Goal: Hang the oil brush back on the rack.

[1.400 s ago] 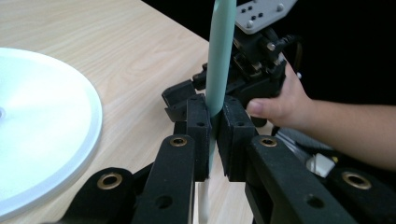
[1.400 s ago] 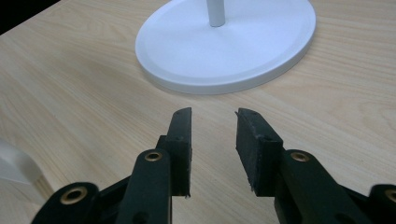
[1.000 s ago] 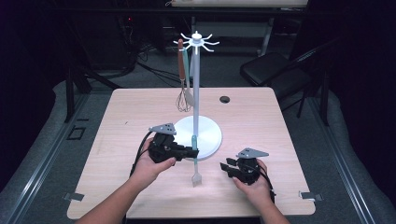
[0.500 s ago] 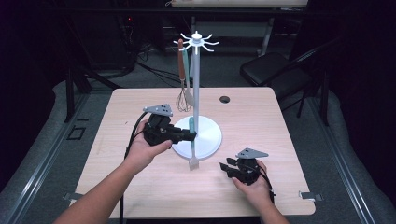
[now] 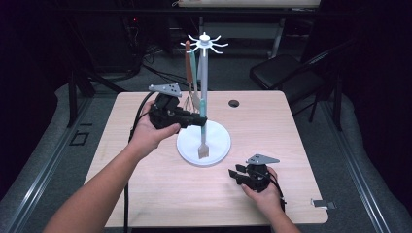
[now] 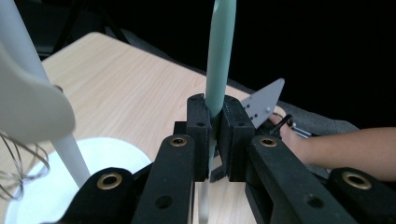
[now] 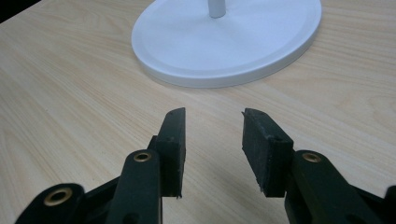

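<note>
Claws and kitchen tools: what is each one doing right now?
Left claw: shut on the mint-handled spatula.
Mint-handled spatula: held upright above the white stand base.
Right claw: open, nothing between its pads, low over the table.
Whisk: hanging from the stand.
Brown-handled utensil: hanging from the stand.
White stand: upright on the table.

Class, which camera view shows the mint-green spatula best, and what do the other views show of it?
The high view: the whole mint-green spatula hangs upright in the left tongs, its wooden blade over the white stand base. The left gripper view gives the handle clamped between the pads. The right gripper view shows the base and table.
</note>
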The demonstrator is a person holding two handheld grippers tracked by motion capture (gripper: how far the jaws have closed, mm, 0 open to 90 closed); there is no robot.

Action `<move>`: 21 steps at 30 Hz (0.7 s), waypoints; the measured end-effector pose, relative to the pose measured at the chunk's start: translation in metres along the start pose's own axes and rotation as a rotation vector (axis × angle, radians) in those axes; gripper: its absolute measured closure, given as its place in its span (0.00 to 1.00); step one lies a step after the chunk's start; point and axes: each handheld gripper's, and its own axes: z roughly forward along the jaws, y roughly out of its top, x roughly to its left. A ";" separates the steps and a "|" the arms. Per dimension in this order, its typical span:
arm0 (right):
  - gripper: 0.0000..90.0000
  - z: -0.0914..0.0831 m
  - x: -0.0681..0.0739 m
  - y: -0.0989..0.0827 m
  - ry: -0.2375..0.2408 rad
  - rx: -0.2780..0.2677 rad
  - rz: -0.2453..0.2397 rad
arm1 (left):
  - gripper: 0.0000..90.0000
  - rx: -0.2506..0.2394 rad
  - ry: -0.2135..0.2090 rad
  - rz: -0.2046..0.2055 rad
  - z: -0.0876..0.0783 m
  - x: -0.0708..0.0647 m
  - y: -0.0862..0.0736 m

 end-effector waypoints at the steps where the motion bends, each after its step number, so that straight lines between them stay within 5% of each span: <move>1: 0.66 0.000 0.000 0.000 0.002 -0.001 0.002 | 0.93 -0.001 -0.003 0.003 -0.002 0.001 0.005; 10: 0.66 0.002 -0.002 -0.002 0.003 0.003 0.004 | 0.93 -0.039 -0.032 0.018 -0.016 0.009 0.039; 21: 0.66 0.002 -0.003 -0.002 0.012 0.005 0.013 | 0.93 -0.029 -0.015 0.035 -0.020 0.017 0.068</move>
